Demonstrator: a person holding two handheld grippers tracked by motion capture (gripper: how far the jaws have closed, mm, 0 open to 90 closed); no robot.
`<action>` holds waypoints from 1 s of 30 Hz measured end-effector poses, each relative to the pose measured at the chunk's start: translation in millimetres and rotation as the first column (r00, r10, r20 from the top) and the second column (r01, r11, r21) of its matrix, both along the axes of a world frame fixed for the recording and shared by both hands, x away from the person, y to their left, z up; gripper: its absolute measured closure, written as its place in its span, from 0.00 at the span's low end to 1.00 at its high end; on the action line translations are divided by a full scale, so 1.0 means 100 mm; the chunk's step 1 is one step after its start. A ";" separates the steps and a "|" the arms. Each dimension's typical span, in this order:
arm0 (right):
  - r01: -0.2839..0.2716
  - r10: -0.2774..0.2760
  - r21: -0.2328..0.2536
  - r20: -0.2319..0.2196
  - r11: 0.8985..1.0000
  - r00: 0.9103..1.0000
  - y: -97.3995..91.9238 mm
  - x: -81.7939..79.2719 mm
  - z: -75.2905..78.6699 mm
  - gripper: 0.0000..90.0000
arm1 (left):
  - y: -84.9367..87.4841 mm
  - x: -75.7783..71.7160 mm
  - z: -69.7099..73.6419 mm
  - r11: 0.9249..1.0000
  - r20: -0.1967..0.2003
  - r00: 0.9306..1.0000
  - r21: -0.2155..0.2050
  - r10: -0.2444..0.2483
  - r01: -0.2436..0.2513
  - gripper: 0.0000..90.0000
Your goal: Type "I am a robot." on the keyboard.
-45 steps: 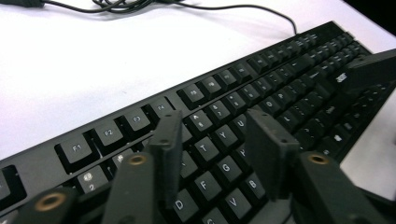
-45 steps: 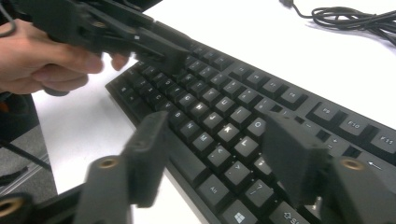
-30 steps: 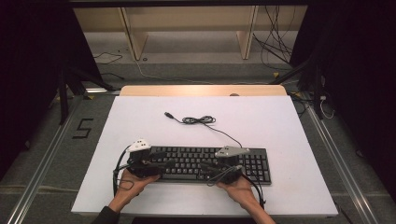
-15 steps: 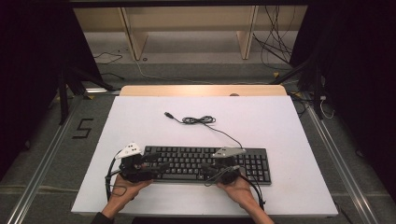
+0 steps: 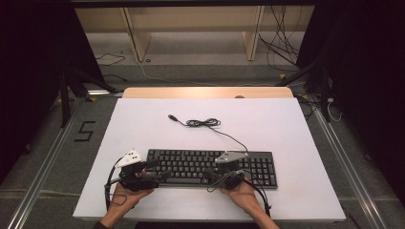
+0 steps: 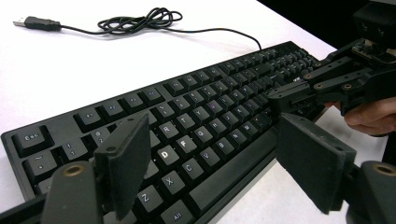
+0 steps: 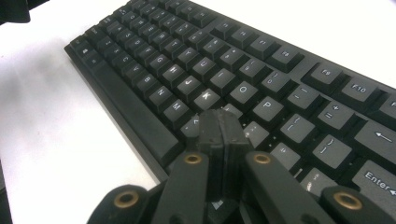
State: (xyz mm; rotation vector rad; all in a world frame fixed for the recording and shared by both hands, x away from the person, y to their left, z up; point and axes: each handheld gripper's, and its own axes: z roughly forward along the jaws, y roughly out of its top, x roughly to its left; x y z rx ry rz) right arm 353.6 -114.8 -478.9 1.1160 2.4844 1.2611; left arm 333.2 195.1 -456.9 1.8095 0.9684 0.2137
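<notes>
Keyboard (image 5: 210,167) on white table (image 5: 286,124), left hand-held gripper (image 6: 210,163) just widened, empty, right hand-held gripper (image 7: 222,135) clenched over keys

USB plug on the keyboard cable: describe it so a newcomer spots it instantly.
On the white table, behind the black keyboard, a thin black cable lies loosely coiled. Follow it left to its free end: the small black USB plug with a metal tip, lying alone on bare white.

Left gripper (image 5: 155,172) in left hand (image 5: 125,195) at lower left of high view, jaws wide apart, just been opening, nothing between pads, pointing right and slightly forward. Right gripper (image 5: 210,177) in right hand (image 5: 243,194), jaws pressed together, pointing left. Right gripper (image 6: 292,93) seen facing left gripper's jaws. Both forearms enter from bottom edge
</notes>
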 end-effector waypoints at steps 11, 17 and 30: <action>-0.003 0.003 -0.010 -0.006 1.000 1.000 0.01 0.00 -0.02 1.00 | 0.01 -0.03 -0.02 1.000 0.003 1.000 0.008 0.003 -0.003 0.28; -0.004 0.003 -0.025 -0.014 1.000 1.000 0.02 0.00 -0.03 1.00 | 0.02 -0.04 -0.02 1.000 0.000 1.000 0.007 0.003 -0.003 0.28; 0.003 -0.003 -0.014 -0.008 1.000 1.000 0.00 -0.01 -0.03 1.00 | 0.02 -0.04 -0.03 1.000 0.003 1.000 0.006 0.005 -0.005 0.28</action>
